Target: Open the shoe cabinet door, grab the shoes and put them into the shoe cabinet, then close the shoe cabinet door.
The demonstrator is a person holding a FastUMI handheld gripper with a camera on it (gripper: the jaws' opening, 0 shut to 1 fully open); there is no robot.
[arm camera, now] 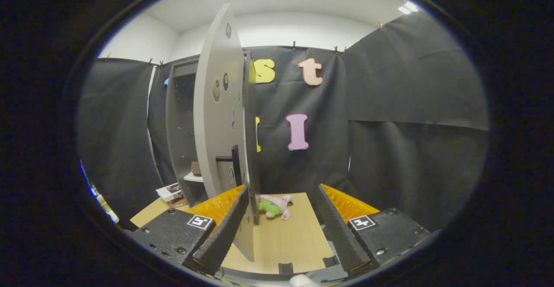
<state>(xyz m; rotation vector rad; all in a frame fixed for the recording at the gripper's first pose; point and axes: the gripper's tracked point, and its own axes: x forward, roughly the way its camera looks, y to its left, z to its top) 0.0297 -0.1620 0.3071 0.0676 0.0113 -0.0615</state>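
The shoe cabinet door (218, 105), standing edge-on just ahead of the claw's (281, 222) spread fingers (225, 230), looks like smooth matt laminated board, with a dark, matt bar handle (231, 159). The fingers' inner faces are ribbed and rough; their housings look like grainy matt plastic. Between and beyond them the tabletop (285, 239) shows pale wood grain, faintly satin. A plush toy (275, 206) there looks soft cloth.
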